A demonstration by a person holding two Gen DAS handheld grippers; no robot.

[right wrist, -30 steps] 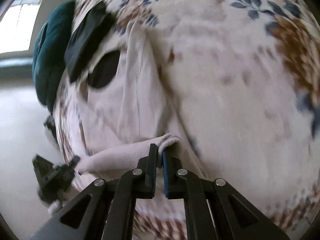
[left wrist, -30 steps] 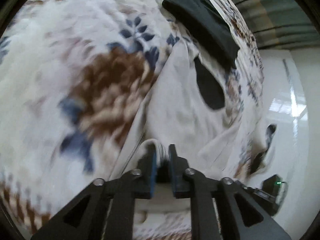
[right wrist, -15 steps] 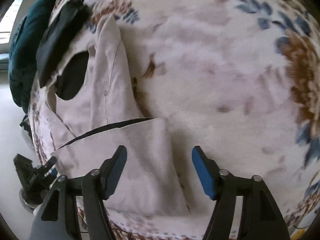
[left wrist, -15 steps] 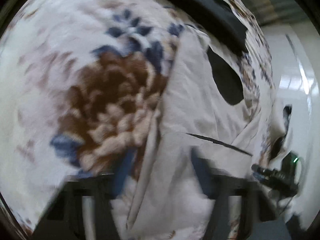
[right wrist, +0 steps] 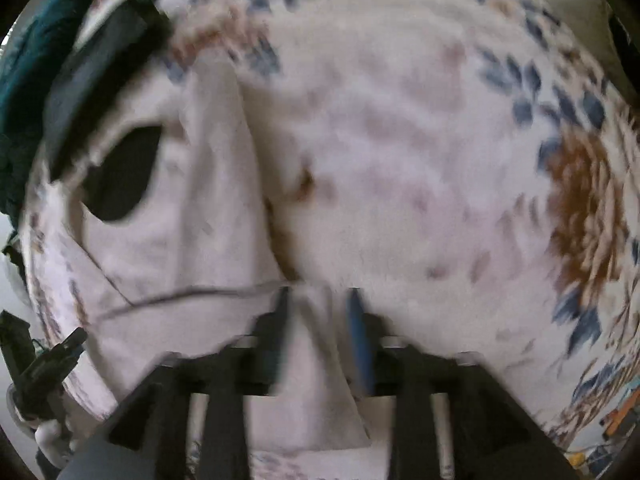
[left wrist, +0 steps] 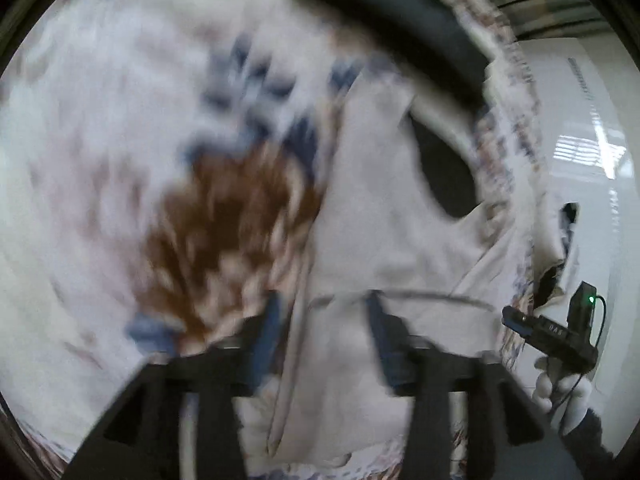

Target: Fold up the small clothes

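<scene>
I judged one fold was laid: the pale garment [right wrist: 208, 216] lay on the flowered blanket [right wrist: 420, 160]. My left gripper [left wrist: 324, 332] and right gripper [right wrist: 318, 320] stood apart, holding nothing. Next I needed a fresh edge.

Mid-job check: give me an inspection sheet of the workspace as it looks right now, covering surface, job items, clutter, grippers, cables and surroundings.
Surface: floral blanket, white with blue and brown flowers, views motion-blurred.
Job's things: pale garment lying on the blanket, bottom part folded up, dark neck opening showing.
Clutter: folded dark garment beyond the pale one; teal fabric behind it.
Grippers: left gripper open, fingers straddling the pale garment's edge; right gripper open over the fold's corner.
Cables: thin dark cable by the right gripper's body, seen from the left wrist.
Surroundings: glossy white floor beside the blanket.
</scene>
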